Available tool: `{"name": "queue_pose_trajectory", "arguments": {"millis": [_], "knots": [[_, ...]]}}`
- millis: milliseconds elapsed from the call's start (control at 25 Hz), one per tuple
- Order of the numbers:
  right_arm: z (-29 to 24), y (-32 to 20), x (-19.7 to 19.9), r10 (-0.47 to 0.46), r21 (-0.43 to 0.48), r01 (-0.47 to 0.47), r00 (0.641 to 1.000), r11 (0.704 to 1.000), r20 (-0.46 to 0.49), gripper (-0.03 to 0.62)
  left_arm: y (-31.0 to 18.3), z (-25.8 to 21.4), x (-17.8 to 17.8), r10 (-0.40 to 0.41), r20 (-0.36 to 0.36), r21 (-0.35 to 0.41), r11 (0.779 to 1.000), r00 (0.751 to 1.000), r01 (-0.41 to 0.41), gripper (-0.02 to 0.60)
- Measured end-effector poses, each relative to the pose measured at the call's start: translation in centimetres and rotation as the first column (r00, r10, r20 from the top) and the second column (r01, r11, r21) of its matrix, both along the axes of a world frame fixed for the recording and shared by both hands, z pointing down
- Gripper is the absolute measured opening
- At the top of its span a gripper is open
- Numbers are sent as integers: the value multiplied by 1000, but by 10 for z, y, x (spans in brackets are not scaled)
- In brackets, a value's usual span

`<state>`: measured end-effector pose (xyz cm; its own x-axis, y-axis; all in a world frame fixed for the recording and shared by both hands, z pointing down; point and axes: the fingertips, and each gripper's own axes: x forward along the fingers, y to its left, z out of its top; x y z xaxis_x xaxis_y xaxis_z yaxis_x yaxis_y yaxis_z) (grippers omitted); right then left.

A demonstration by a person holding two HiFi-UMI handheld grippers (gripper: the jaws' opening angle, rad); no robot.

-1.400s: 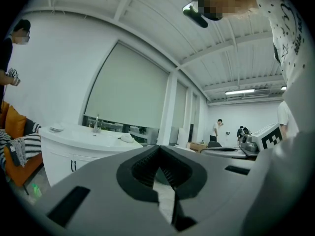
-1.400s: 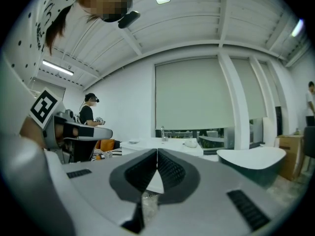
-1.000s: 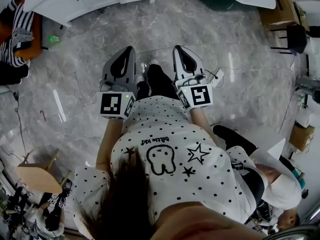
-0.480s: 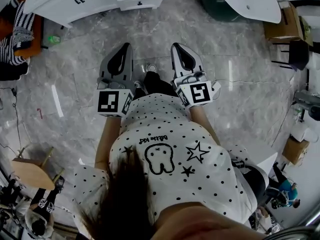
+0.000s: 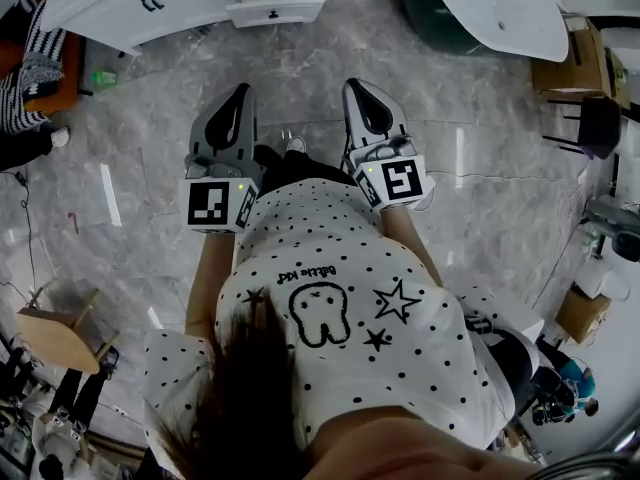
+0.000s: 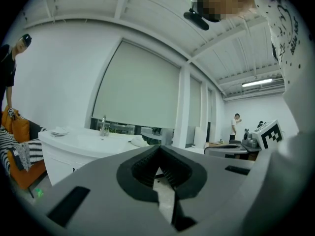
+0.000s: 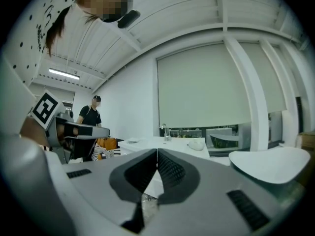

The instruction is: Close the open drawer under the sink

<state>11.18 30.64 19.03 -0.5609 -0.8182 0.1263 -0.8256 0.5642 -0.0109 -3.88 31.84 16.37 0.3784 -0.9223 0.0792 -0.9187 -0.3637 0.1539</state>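
L tongs (image 5: 239, 92) & R tongs (image 5: 358, 87), matte grey, tips together; boxy white drawer (image 5: 275, 10) open; marble floor (image 5: 480, 98)

Looks like a mock-up bathroom set inside a large studio hall rather than a home. Centres on a white vanity (image 5: 130, 8) with a tap (image 6: 103, 126), standing free on a glossy marble-look floor (image 5: 300, 78). Shows roller blinds (image 6: 138, 87) behind the vanity, cardboard boxes (image 5: 565, 48) well to its right, and bare ceiling beams (image 7: 197, 33) and a strip light (image 6: 257, 83) above it.
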Motion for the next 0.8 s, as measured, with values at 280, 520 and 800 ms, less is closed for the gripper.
{"name": "queue_pose_trajectory", "arguments": {"millis": [280, 520, 800], "knots": [[9, -19, 7, 22, -34, -22, 1000, 999, 4, 14, -22, 9, 0, 0, 3, -34, 999, 1000, 0, 5], [11, -42, 2, 56, -48, -57, 998, 997, -4, 14, -55, 9, -3, 38, -8, -38, 999, 999, -38, 5], [4, -82, -12, 127, -60, -126, 992, 990, -1, 14, -106, 3, -25, 87, -7, -44, 995, 996, -87, 5]]}}
